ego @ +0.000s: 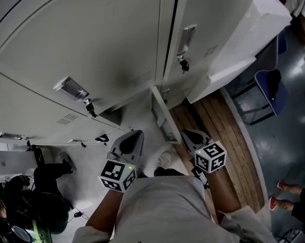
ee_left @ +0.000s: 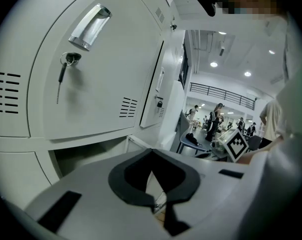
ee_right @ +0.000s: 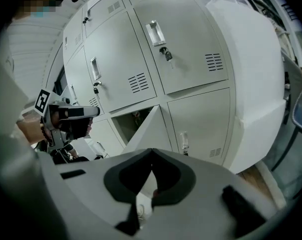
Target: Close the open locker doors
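Head view: the bank of grey lockers (ego: 106,39) fills the upper half. 1 bottom-row door (ego: 165,118) stands swung out toward the person, edge-on near centre; the other doors in sight lie flush. The left gripper (ego: 134,135) sits at 7 o'clock of that door and the right gripper (ego: 188,134) at 5 o'clock, both near it but not touching.

Left gripper view: the left gripper (ee_left: 152,153) has its jaws brought together at the tips with nothing between them. The open compartment (ee_left: 83,156) shows at 10 o'clock of the jaws, and the door's thin edge (ee_left: 136,143) just above them.

Right gripper view: the right gripper (ee_right: 151,154) is likewise pinched together and empty. The open door (ee_right: 146,128) rises at 12 o'clock of its tips, its broad outer face turned this way.

Judging from this, the right gripper is better placed to close it. Press the closed tips flat on the outer face near the free edge, far from the hinge, and sweep steadily until it seats, keeping the left gripper out of the gap.
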A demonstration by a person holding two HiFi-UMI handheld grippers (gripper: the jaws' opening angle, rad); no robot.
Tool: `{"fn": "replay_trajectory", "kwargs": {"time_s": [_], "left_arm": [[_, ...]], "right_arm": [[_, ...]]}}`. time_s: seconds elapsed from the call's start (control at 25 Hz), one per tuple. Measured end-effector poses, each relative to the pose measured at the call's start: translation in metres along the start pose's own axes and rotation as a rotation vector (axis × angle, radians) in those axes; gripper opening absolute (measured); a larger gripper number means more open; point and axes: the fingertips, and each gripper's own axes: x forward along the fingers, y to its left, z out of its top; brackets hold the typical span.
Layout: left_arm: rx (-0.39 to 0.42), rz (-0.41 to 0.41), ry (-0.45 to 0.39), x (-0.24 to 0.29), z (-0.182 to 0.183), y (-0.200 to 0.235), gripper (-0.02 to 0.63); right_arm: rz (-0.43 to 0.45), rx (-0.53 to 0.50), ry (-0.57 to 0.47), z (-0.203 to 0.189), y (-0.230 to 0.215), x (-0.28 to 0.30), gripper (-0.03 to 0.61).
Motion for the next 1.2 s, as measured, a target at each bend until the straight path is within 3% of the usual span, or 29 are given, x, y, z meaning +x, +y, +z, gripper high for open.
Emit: {"fn": "replay_trajectory", "kwargs": {"time_s": [0.68,1.2], "left_arm": [[0.001,0.005,0.007,-0.044,-0.001,0.054,0.014],[-0.013,0.060,-0.003,-0.079,-0.002,0.090,0.014]], "right_arm": [[0.010,-0.016,0.008,0.008,0.061,0.042,0.028],[0.068,-0.032,0.021,0.013,0.102,0.078,0.028]]}}
